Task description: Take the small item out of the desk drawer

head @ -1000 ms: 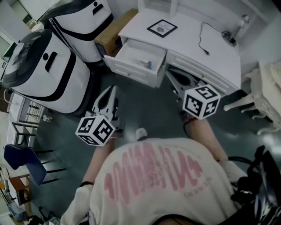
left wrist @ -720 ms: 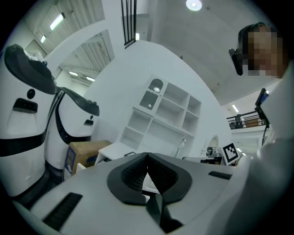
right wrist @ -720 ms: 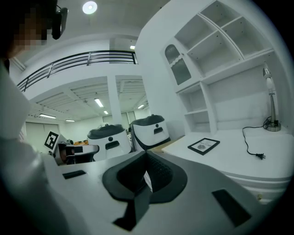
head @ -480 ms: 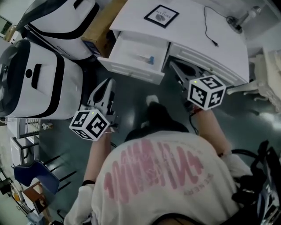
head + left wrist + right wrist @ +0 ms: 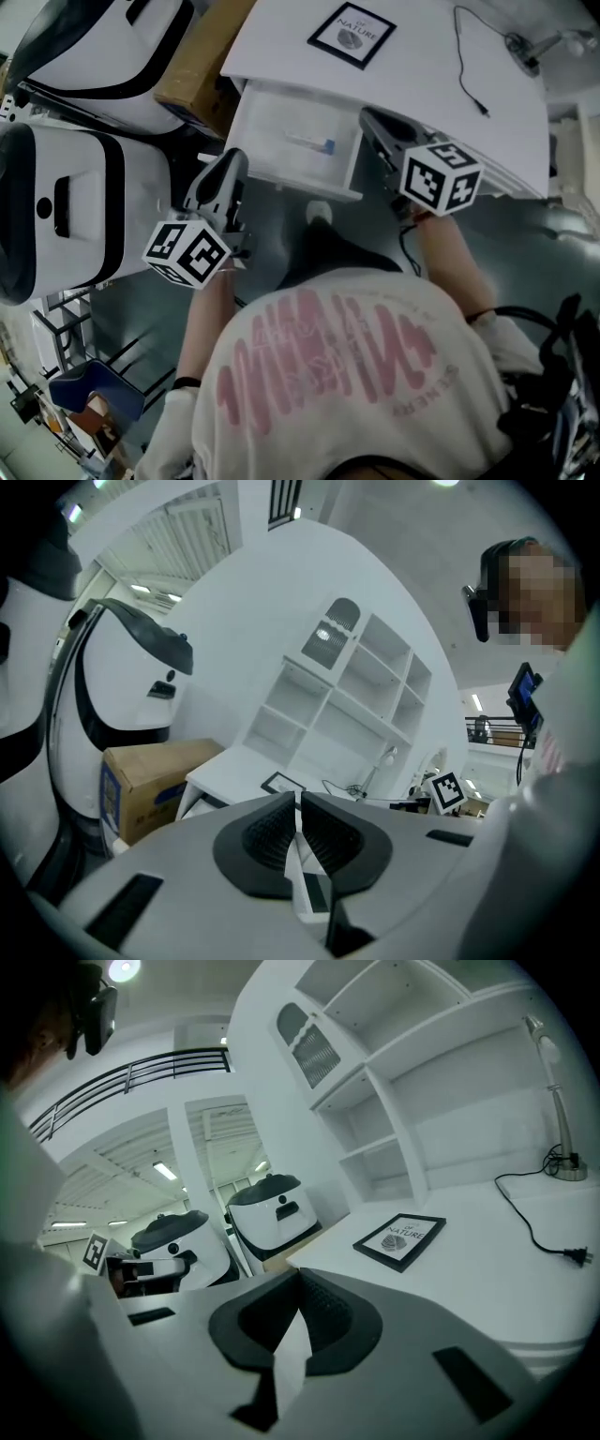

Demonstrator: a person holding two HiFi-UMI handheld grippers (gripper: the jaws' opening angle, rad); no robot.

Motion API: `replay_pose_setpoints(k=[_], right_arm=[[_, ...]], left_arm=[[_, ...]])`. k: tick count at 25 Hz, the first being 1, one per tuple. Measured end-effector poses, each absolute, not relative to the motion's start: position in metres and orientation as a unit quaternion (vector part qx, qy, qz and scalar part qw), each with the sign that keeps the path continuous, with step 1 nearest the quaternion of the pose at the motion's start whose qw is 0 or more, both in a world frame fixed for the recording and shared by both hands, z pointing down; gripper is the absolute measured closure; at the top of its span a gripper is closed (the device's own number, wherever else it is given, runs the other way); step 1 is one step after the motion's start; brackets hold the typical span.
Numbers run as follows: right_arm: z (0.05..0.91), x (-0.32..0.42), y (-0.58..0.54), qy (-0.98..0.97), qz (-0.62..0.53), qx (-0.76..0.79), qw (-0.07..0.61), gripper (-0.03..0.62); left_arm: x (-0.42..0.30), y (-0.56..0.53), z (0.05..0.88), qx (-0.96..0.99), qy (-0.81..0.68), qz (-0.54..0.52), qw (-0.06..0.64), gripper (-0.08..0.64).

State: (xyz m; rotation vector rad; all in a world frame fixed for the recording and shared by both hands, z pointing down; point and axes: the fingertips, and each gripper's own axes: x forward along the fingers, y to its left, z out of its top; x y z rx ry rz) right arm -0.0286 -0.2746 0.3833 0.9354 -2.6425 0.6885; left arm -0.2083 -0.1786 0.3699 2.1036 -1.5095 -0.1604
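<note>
Both claws are shut and empty: left claw (image 5: 231,161) at the open drawer's (image 5: 267,127) 7 o'clock, right claw (image 5: 373,119) at 3 o'clock. A small item (image 5: 312,143) lies inside.

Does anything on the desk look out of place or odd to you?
Nothing is damaged or spilled. Two small oddities: the picture frame lies flat on the desk instead of standing, and the cable lies loose there, its plug connected to nothing.

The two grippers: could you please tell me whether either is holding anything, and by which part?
Nothing is held. The left gripper and the right gripper are shut and empty; the small item lies in the open drawer.
</note>
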Motion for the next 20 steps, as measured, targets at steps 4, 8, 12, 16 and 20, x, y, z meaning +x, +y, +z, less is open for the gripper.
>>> replay_pose_setpoints(k=[4, 8, 12, 16, 20], right_arm=[[0.401, -0.037, -0.317, -0.902, 0.254, 0.319, 0.139, 0.577], [0.411, -0.049, -0.346, -0.909, 0.271, 0.295, 0.117, 0.577], [0.423, -0.060, -0.344, -0.928, 0.282, 0.225, 0.096, 0.577], [0.447, -0.054, -0.335, -0.930, 0.276, 0.205, 0.134, 0.577], [0.459, -0.046, -0.339, -0.923, 0.286, 0.213, 0.145, 0.577]], left_arm=[[-0.199, -0.240, 0.394, 0.808, -0.527, -0.026, 0.262, 0.529], [-0.172, -0.279, 0.432, 0.852, -0.440, 0.062, 0.277, 0.526], [-0.144, -0.299, 0.488, 0.872, -0.345, 0.147, 0.315, 0.370], [-0.128, -0.297, 0.553, 0.868, -0.271, 0.278, 0.309, 0.343], [-0.125, -0.286, 0.602, 0.849, -0.205, 0.390, 0.292, 0.324]])
